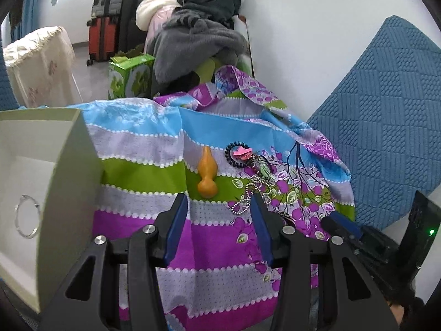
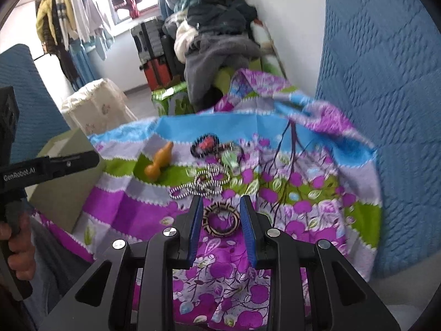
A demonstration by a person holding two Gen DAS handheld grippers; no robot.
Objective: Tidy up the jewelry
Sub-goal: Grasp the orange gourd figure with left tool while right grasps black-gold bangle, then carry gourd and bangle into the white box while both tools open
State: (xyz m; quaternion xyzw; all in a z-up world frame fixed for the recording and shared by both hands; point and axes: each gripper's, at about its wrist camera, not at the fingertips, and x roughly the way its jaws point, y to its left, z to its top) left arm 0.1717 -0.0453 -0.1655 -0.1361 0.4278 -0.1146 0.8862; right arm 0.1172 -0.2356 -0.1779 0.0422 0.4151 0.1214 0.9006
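Straddling the patterned bangle (image 2: 221,216) with jaws parted, pads apparently clear, right gripper (image 2: 221,198) looks set to lift it toward white box (image 1: 41,143); left gripper (image 1: 219,202) hangs open, empty.

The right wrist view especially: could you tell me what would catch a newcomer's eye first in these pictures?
First, the loud striped floral cloth of purple, green and blue that covers the surface. On it, a patterned bangle lies between the right gripper's open fingers, with a silver bead chain just beyond it. Farther left lies an orange gourd-shaped piece, and an open pale box at the left edge holds a clear ring.
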